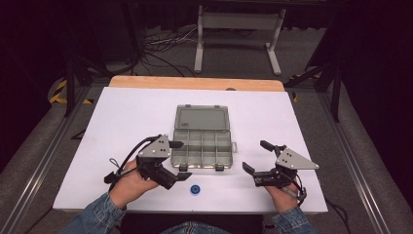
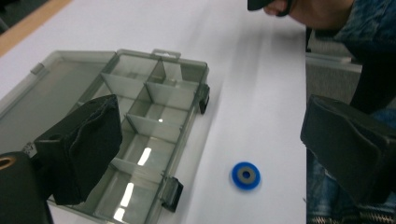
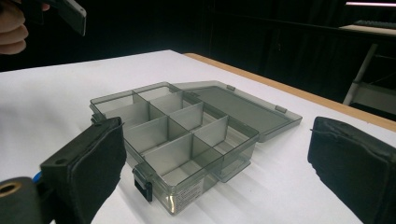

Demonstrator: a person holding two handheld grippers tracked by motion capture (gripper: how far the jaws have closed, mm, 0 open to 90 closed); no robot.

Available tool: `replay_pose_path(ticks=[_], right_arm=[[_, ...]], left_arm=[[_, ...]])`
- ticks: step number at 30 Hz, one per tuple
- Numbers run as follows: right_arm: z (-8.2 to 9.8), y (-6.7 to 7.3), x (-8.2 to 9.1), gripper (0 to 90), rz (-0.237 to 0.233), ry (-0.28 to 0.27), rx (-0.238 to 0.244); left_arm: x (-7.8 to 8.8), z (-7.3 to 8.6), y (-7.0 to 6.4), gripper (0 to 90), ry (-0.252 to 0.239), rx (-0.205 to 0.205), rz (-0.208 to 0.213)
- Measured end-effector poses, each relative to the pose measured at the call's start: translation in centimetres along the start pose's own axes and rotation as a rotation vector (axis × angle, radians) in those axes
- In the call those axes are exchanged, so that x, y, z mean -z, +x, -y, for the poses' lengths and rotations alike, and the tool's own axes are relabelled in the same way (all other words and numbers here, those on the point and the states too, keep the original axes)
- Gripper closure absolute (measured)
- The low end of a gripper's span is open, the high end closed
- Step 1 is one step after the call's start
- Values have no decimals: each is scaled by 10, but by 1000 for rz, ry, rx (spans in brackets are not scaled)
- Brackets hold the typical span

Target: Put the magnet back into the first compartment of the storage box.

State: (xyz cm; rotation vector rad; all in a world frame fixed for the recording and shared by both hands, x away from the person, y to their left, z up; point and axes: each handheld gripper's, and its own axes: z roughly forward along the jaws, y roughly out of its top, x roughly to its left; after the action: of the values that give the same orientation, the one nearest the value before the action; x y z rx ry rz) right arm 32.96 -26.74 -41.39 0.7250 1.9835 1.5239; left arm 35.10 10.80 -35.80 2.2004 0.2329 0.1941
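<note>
Claw on the left (image 1: 181,160), seen from the high view, sits at the near-left corner of the open compartment box (image 1: 202,138), its jaws spread with nothing between them; the hand behind it rests low over the white table (image 1: 122,117), wrist angled inward. The right claw (image 1: 257,156) hovers on the other side of the box, jaws likewise spread and bare, pointing toward the box. A small blue ring (image 1: 196,189) lies on the table near the front edge, between the two hands and just in front of the box.

From the left gripper view, the two black jaws stand wide apart, one over the box's compartments (image 2: 140,140), the other at the right edge. The blue ring (image 2: 245,175) lies flat on the table between them, well clear of both pads and close beside the box's latches, its grey centre plain to see.

From the right gripper view, the jaws frame the box (image 3: 187,135) from its latch side. Its lid (image 3: 243,109) lies flat behind, and the dividers show bare compartments.
</note>
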Motion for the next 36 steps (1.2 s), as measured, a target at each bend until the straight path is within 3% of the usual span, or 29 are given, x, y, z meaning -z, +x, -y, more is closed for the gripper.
replay_pose_path(ticks=[5, 9, 12, 16, 20, 26, 30, 32, 36], right_arm=[[0, 1, 0, 52, -3, 7, -2], [0, 0, 0, 52, -3, 7, -3], [0, 0, 0, 52, -7, 14, -6], [1, 0, -1, 52, -10, 15, -6], [1, 0, -1, 52, -13, 12, -8], [1, 0, -1, 52, -16, 15, -6], [1, 1, -1, 52, -17, 18, -7], [0, 1, -1, 52, -19, 16, -5], [1, 1, -1, 52, -23, 17, -6]], left_arm=[[-3, -11, -7, 63, 85, -24, 1], [-9, -20, -8, 77, 186, -44, 19], [-12, -23, -8, 92, 217, -49, 23], [-17, -27, -10, 110, 295, -69, 21], [-23, -29, -8, 123, 339, -46, 42], [-26, -26, -5, 139, 363, -13, 71], [-28, -25, -3, 137, 327, -14, 115], [-29, -24, -3, 140, 318, -11, 116], [-35, -20, -3, 150, 327, -9, 134]])
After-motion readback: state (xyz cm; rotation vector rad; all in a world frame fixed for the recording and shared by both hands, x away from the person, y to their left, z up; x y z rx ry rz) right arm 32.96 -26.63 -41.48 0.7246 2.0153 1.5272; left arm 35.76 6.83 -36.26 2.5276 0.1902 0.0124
